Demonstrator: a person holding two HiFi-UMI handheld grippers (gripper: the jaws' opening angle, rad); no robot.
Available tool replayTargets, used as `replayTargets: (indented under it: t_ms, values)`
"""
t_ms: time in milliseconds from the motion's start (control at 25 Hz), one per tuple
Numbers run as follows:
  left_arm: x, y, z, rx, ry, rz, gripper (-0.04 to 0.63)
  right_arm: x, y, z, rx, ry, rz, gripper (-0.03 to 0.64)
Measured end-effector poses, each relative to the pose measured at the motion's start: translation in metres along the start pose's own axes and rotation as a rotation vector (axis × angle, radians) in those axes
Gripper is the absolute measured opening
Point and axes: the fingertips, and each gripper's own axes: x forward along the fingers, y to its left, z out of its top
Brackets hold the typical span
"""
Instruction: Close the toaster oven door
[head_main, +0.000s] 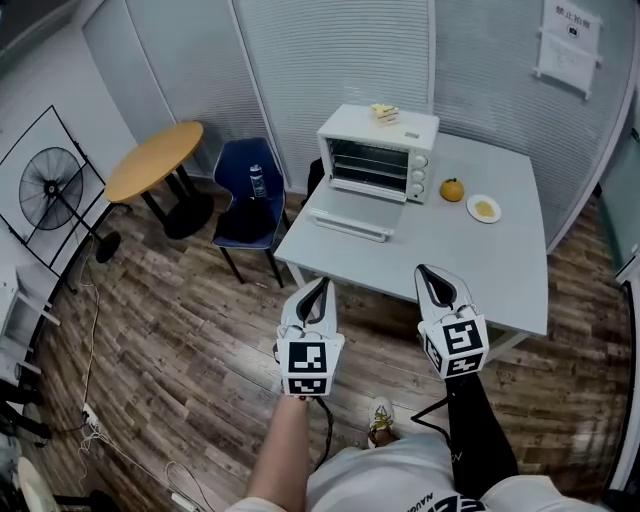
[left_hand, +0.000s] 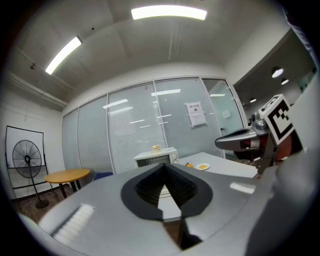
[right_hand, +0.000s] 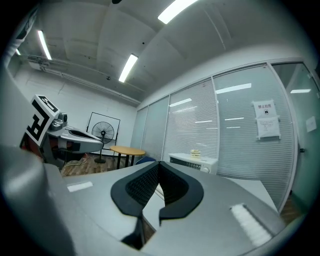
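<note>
Left hand-held gripper (head_main: 319, 287) & right hand-held gripper (head_main: 426, 272) both pinched closed, empty; white boxy toaster oven (head_main: 378, 150) sits well ahead on grey surface (head_main: 485, 265). Its drop-down door (head_main: 355, 213) lies open toward them. Prob. light, stiff, hinged: push up under front handle (head_main: 349, 231).

toaster oven (head_main: 405, 128): white painted metal, smooth; table (head_main: 480, 262): matt grey; floor (head_main: 170, 330): wood-grain planks; round table (head_main: 155, 160): wooden top

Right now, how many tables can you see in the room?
2. A round wooden table stands at the left near the fan. A grey square table in the middle holds the toaster oven. More could be outside the pictures.
</note>
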Motion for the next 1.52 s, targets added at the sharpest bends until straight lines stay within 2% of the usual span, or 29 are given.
replayTargets:
  t_ms: [440, 800, 1120, 1520]
  values:
    - [0.088, 0.017, 0.013, 0.017, -0.012, 0.03, 0.055, 0.084, -0.041, 0.001, -0.008, -0.034, 0.07, 0.003]
    - [0.128, 0.017, 0.014, 0.037, -0.006, 0.027, 0.055, 0.114, -0.067, -0.004, -0.001, -0.047, 0.077, 0.003]
    - [0.153, 0.018, 0.009, -0.011, -0.016, -0.002, 0.055, 0.129, -0.08, -0.011, 0.007, -0.037, 0.06, 0.003]
    - [0.206, 0.036, 0.01, 0.031, -0.034, -0.066, 0.055, 0.178, -0.089, -0.008, -0.006, -0.047, 0.017, 0.003]
